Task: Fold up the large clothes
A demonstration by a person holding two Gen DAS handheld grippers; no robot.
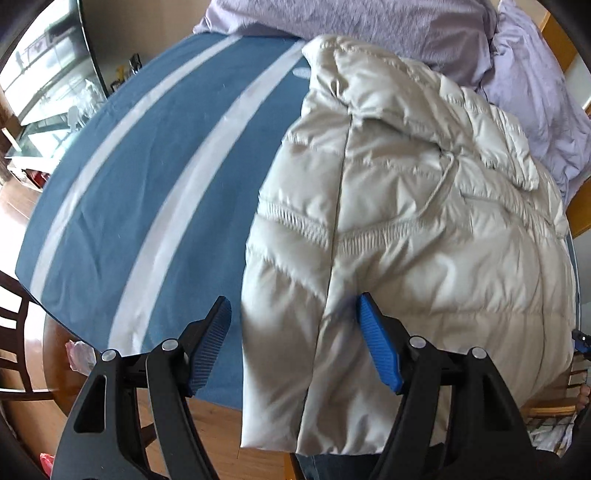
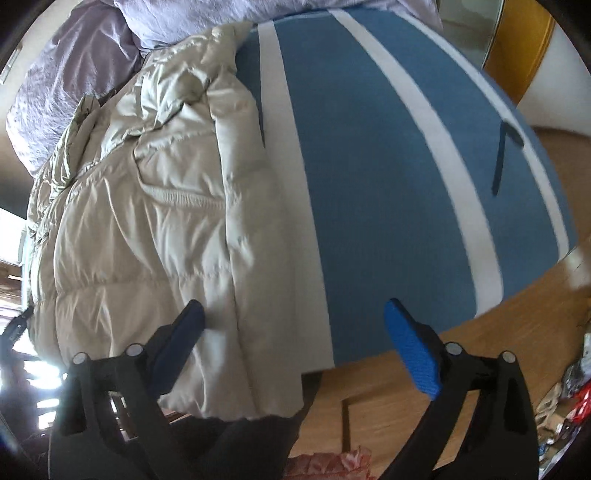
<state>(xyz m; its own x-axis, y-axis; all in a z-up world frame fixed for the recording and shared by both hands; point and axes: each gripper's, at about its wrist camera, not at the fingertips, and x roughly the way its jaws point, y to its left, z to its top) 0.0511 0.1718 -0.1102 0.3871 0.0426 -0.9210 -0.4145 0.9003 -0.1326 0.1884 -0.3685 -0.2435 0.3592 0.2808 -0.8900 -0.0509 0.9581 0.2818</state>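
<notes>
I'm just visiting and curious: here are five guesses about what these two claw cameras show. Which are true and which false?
1. The puffy jacket is cream-coloured. True.
2. It lies on a plain red cloth. False: the cloth is blue with white stripes.
3. The left claw is clamped on the jacket. False: its jaws are open, gripping nothing.
4. The right claw stands open at the jacket's hem. True.
5. Lilac fabric is heaped beyond the jacket. True.
</notes>
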